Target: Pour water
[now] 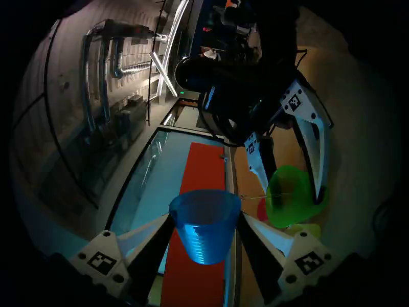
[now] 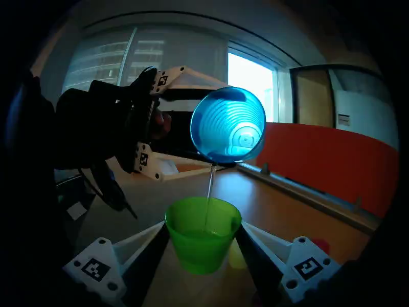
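A translucent blue cup (image 1: 205,225) sits between the fingers of my left gripper (image 1: 204,233), which is shut on it. In the right gripper view the same blue cup (image 2: 228,124) is tipped on its side, mouth toward me, and a thin stream of water (image 2: 209,197) falls from its rim. The stream lands in a green cup (image 2: 203,234), upright and held by my right gripper (image 2: 203,240), shut on it. In the left gripper view the green cup (image 1: 292,197) hangs between the right gripper's white fingers (image 1: 314,148), just right of the blue cup.
A wooden table (image 2: 286,210) lies below both cups, with an orange partition (image 2: 332,153) along its far edge. Small red and yellow objects (image 2: 236,256) sit on the table behind the green cup. A dark sleeve (image 2: 97,128) holds the left gripper. A bright window (image 2: 250,87) is behind.
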`<action>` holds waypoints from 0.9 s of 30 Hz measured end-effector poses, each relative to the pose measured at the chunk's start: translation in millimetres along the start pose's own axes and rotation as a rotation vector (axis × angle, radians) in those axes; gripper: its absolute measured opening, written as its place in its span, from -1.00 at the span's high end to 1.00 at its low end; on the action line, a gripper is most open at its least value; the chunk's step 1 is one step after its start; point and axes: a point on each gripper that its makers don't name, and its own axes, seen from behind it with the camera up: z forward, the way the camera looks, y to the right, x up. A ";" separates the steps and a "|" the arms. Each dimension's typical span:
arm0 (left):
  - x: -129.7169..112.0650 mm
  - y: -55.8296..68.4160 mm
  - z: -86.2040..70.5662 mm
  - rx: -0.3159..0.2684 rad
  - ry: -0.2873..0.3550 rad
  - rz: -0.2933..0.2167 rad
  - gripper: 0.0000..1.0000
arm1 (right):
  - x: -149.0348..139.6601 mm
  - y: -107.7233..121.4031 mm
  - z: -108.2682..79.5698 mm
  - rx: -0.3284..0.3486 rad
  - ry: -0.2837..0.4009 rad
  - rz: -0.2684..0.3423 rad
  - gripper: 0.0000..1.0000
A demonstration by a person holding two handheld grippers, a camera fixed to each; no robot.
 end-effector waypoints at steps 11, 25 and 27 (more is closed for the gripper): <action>0.3 -1.3 0.3 0.005 -0.001 0.016 -0.69 | 0.0 0.3 1.3 -0.002 -0.001 0.002 -0.78; 2.5 -1.0 1.6 0.004 0.004 0.050 -0.69 | 1.7 0.5 -0.3 -0.005 0.001 0.000 -0.77; 2.7 -1.0 1.6 0.004 0.004 0.052 -0.69 | 1.9 0.8 -0.6 -0.006 0.001 -0.001 -0.77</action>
